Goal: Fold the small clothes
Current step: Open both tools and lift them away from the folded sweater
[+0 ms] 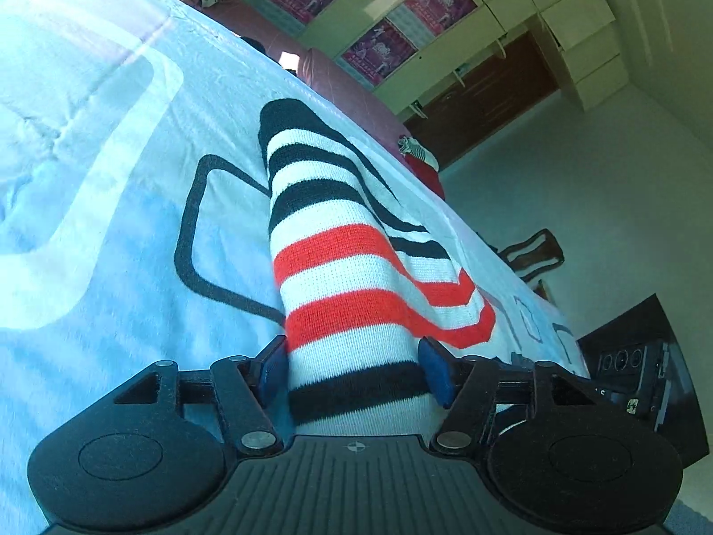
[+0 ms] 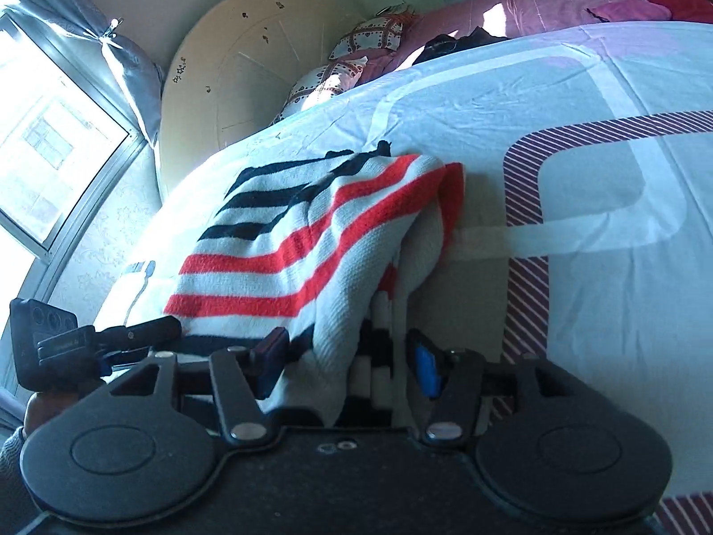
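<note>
One garment is under handling: a striped knit sweater in white, black and red, lying doubled over on the pale blue bedsheet near the bed's edge. Its upper layer rests folded over the lower, with the fold edge raised and uneven on the right wrist view. The left tool straddles one end of the sweater; its blue pads stand on either side of the knit, the right one with a visible gap, so the jaws are parted and not clamping. The right tool likewise has cloth lying between its fingers, the blue pad clear of it, jaws parted. Judgement: a fold has been laid down and both tools are at the point of letting go. The next move calls for drawing both tools straight back without dragging the knit, then taking a fresh hold for a second fold, as the bundle appears loose. A pink quilt and pillows lie beyond, uninvolved.
</note>
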A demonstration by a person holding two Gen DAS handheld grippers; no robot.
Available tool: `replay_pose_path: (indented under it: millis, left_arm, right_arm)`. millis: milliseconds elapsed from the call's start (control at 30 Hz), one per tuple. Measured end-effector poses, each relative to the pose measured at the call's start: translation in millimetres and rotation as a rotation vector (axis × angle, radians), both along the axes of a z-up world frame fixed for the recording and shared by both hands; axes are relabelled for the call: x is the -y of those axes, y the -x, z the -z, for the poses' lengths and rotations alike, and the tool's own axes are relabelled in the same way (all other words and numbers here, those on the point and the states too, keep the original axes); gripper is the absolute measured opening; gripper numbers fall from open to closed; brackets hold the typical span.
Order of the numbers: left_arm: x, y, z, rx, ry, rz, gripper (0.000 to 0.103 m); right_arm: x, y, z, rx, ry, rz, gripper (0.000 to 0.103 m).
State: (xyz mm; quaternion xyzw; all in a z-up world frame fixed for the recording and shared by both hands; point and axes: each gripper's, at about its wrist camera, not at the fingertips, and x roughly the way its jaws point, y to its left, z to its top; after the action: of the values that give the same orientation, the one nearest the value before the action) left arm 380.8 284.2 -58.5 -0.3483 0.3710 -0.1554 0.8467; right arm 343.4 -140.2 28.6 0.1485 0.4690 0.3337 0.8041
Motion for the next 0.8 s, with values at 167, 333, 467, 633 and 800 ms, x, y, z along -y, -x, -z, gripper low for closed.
replay_pose_path:
  millis: [167,333,467,633,800]
  left_arm:
    - [10.8,15.9,12.1,0.027,-0.093,0.018,0.065]
    - [11.6,21.2,3.6,0.043,-0.154,-0.005,0.066]
    - [17.4,54.6,-24.7,0.072,-0.312,-0.071,0.084]
    - [40.0,100.0,-47.9,0.05,-0.472,-0.147,0.103]
    - [71.9,145.1,-73.9,0.07,-0.544,-0.179,0.103]
  right_arm:
    - [2.9,32.2,13.7,0.003,0.068,0.021,0.055]
    - [-1.5,37.1,9.9,0.029,0.079,0.069,0.056]
    - [10.5,59.6,-17.9,0.115,0.095,0.114,0.063]
    - [28.3,93.7,-36.0,0.15,0.103,0.162,0.088]
    - [36.7,132.2,-58.7,0.187,0.124,0.177,0.099]
